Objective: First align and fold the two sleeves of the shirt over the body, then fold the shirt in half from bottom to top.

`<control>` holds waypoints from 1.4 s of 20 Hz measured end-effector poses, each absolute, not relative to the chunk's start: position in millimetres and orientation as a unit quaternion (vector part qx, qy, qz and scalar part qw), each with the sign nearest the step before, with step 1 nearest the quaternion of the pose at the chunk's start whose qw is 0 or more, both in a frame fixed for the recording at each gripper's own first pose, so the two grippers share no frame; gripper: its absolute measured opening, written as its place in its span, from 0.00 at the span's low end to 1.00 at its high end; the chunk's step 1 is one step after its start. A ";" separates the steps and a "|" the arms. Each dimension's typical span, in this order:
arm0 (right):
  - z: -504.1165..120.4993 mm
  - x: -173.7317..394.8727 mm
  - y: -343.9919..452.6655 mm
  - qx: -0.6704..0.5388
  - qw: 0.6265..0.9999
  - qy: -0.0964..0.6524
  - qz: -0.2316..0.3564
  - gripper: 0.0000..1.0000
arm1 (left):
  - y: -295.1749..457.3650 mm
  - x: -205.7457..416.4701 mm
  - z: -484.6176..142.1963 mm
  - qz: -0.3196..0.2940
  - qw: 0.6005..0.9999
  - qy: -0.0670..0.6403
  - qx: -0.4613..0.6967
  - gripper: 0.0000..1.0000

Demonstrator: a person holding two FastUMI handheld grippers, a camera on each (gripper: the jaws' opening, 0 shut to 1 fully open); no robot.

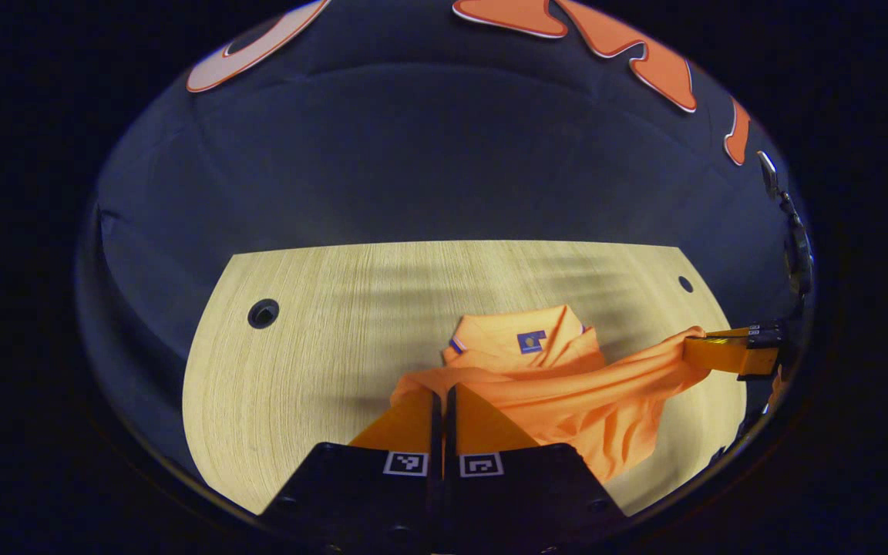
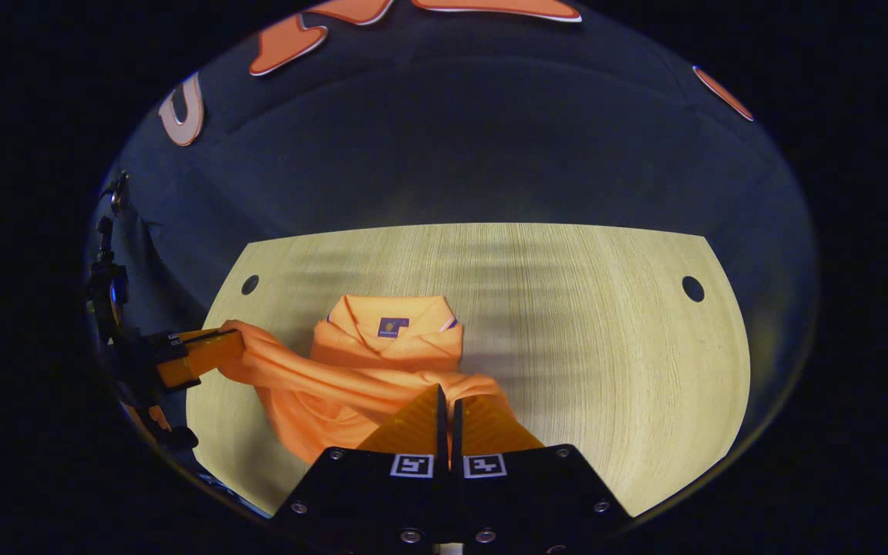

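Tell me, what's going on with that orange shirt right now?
Left gripper and right gripper both shut on shirt hem, lifted off the table. Collar flat at the far end. Nothing in the way.

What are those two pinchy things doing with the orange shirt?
A person is folding the orange shirt on the wooden table with two hand-held grippers. The left gripper and the right gripper are each pinched shut on an edge of the cloth, lifting it toward the collar. The fold is not laid down yet.
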State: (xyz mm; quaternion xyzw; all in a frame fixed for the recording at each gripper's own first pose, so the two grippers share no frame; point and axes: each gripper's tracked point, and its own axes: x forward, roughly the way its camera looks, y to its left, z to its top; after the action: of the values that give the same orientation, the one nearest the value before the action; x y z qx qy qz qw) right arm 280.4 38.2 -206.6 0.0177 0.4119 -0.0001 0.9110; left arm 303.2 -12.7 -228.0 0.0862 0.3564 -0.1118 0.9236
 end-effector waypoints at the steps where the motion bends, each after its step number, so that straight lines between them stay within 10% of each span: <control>1: -213.6 291.3 36.8 0.018 0.911 0.412 -0.004 0.00 | -11.5 313.0 -233.4 -0.107 0.922 0.360 0.093 0.00; 11: -257.0 331.7 42.5 0.060 0.901 0.429 -0.008 0.04 | 3.5 362.1 -267.2 -0.078 0.922 0.353 0.137 0.17; 14: -268.7 335.3 47.5 0.056 0.903 0.426 -0.001 0.18 | 11.5 358.5 -258.2 -0.068 0.927 0.343 0.134 0.79; 15: -263.5 330.8 46.0 0.049 0.904 0.425 -0.006 0.38 | 12.0 358.6 -256.1 -0.066 0.929 0.341 0.130 1.00; 18: -253.6 329.9 40.3 0.038 0.914 0.404 -0.022 1.00 | 12.4 353.1 -238.4 -0.062 0.938 0.322 0.108 1.00; 28: -114.9 279.4 35.8 0.043 0.964 0.263 -0.021 0.99 | 10.8 282.5 -96.6 -0.048 0.979 0.178 0.090 1.00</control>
State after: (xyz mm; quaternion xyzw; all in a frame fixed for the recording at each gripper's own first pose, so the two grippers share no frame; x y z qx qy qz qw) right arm 279.4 35.8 -114.9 0.0433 0.2626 -0.0209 0.9637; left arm 282.5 10.8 -96.6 0.0902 0.1778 -0.0476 0.9788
